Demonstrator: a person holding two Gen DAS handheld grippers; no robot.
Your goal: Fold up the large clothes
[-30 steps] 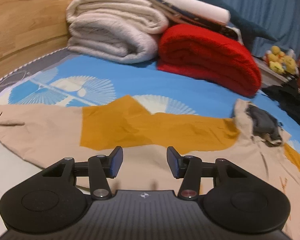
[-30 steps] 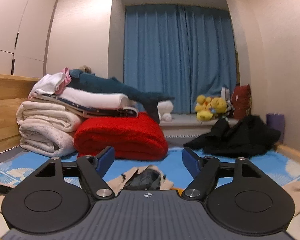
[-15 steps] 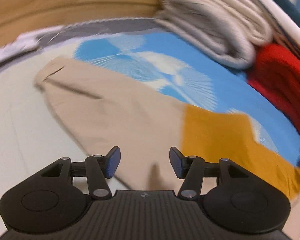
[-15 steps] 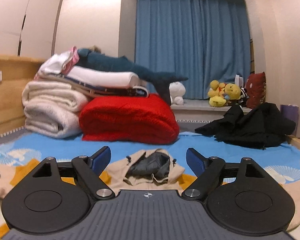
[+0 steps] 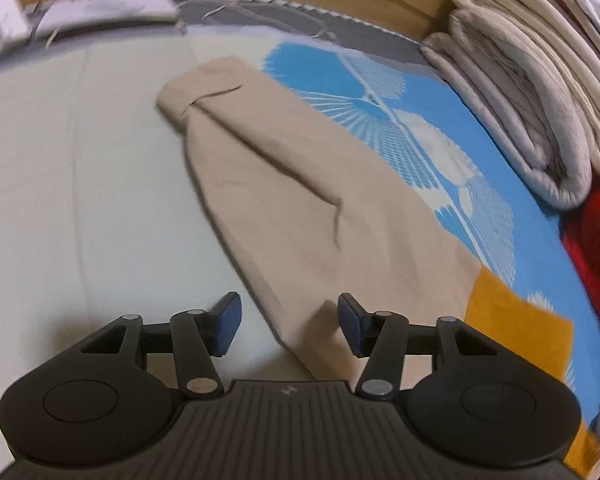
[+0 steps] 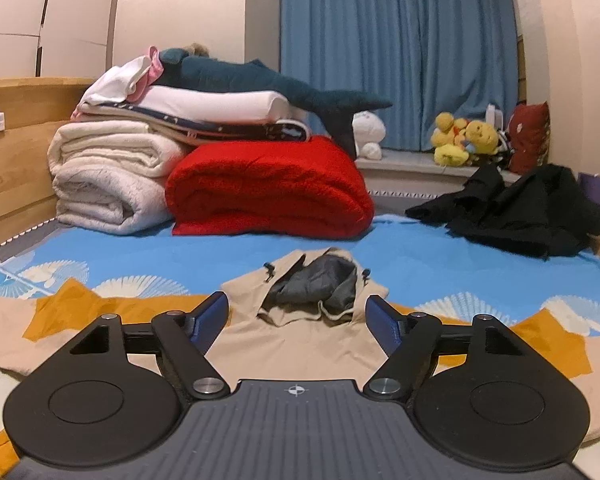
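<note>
The beige and mustard-orange hooded jacket lies spread flat on the blue bedcover with white fan shapes, filling the lower middle of the right wrist view. Both sleeves are stretched out to the sides and no fold is visible, so the folding seems only at its start; nearly all of it is left to do.

The left gripper stands at the bottom centre of its frame, above the edge of the beige sleeve. Its jaws have just been closing a little, but they are apart, and the blue pads do not press on the cloth. The right gripper has its jaws wide apart after also closing slightly, with the grey-lined hood seen between them, farther away and not gripped.

Only the left wrist view shows the sleeve's cuff end, in the upper left, resting on a pale plain sheet. Only the right wrist view shows the hood, the other sleeve at lower right, the folded red blanket and a black heap of clothes at the right.
</note>
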